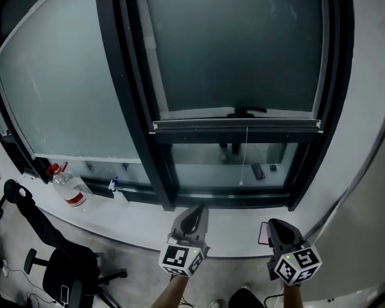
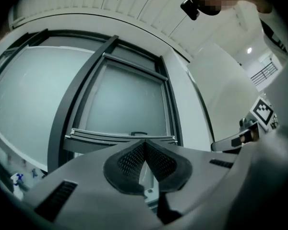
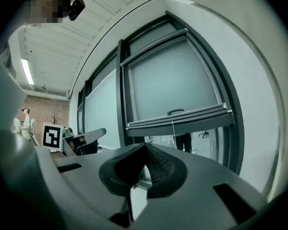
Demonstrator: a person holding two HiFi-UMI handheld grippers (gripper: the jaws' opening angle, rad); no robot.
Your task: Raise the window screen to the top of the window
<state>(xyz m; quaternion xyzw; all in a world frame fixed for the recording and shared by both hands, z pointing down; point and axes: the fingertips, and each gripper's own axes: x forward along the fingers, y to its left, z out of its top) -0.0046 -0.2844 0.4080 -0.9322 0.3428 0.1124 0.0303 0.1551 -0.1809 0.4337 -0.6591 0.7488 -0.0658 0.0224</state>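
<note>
Window screen is hanging partway down the right-hand window. Its bottom bar is sitting well above the sill, with clear glass below it. The left hand-held gripper and right hand-held gripper are hovering side by side near the sill, both with jaws pressed together on nothing, clear of the screen. A water bottle is standing on the sill at the left.
</note>
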